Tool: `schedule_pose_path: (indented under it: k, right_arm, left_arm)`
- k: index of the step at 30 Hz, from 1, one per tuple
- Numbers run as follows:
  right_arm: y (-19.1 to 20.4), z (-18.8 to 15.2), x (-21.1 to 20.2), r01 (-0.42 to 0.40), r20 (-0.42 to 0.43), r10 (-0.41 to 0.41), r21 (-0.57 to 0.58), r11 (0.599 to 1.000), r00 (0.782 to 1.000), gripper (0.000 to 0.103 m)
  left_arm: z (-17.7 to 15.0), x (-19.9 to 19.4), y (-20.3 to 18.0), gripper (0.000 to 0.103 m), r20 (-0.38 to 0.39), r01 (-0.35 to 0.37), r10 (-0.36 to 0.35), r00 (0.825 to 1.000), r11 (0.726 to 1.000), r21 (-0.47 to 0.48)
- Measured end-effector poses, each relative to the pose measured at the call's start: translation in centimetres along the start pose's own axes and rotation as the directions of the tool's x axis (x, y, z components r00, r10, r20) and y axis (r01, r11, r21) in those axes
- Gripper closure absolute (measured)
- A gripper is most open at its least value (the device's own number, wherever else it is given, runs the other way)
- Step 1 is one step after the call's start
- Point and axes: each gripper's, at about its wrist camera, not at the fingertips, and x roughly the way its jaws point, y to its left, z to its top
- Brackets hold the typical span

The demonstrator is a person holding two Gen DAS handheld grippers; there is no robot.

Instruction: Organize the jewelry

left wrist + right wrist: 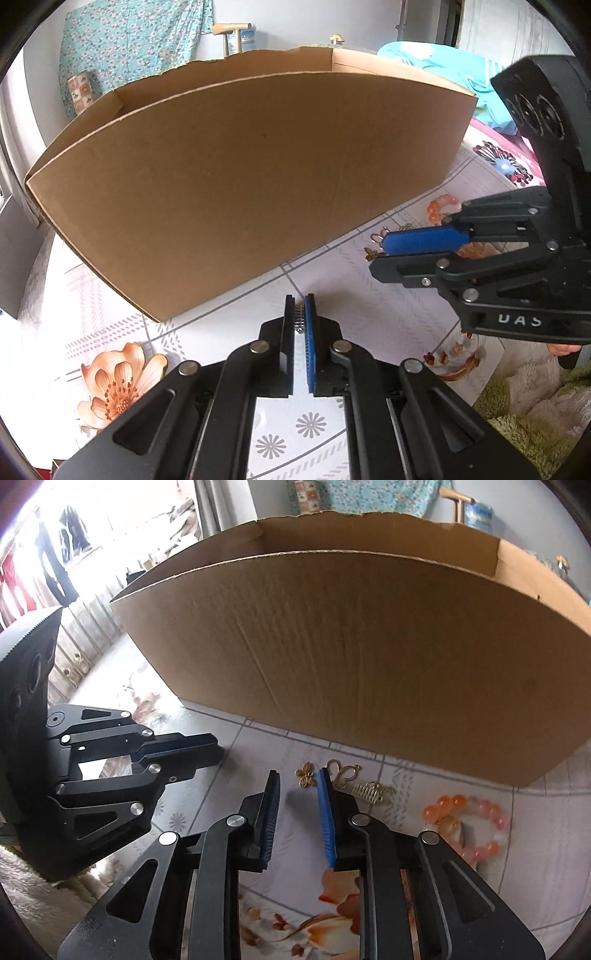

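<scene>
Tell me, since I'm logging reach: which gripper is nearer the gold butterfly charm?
Right. The right gripper hovers just before the butterfly charm; the left gripper sits farther left.

A floral-patterned tabletop (424, 893) carries a cardboard box (369, 657) at twelve o'clock; before it lie a gold butterfly charm (305, 774), gold pieces (371, 790), and, at three o'clock, an orange bead bracelet (476, 823).

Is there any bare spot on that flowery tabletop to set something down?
Yes: the pale stretch between the cardboard box and the printed peach flower is bare. It is crowded at the box's other end, where the butterfly charm, gold pieces and bead bracelet lie by the right gripper.
</scene>
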Motion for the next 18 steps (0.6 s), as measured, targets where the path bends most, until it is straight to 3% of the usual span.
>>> schedule_pose_path:
  k: [7, 9, 12, 18]
  right_arm:
    - [1.6, 0.7, 0.7, 0.087, 0.001, -0.087, -0.149, 0.985, 0.996, 0.098]
    - [1.8, 0.8, 0.6, 0.097, -0.001, -0.099, -0.186, 0.978, 0.995, 0.098]
    - [1.6, 0.9, 0.4, 0.083, 0.001, -0.084, -0.181, 0.98, 0.996, 0.103]
    - [1.0, 0.8, -0.4, 0.07, 0.012, -0.069, -0.142, 0.987, 0.998, 0.103]
  left_arm:
    - [0.2, 0.2, -0.1, 0.099, 0.002, -0.004, 0.004, 1.0, 1.0, 0.01]
    - [0.2, 0.2, -0.1, 0.099, 0.003, -0.005, 0.005, 1.0, 1.0, 0.011]
    - [0.1, 0.1, -0.1, 0.099, 0.003, -0.005, 0.005, 1.0, 1.0, 0.012]
    - [0.2, 0.3, -0.3, 0.099, 0.007, -0.009, 0.009, 1.0, 1.0, 0.014]
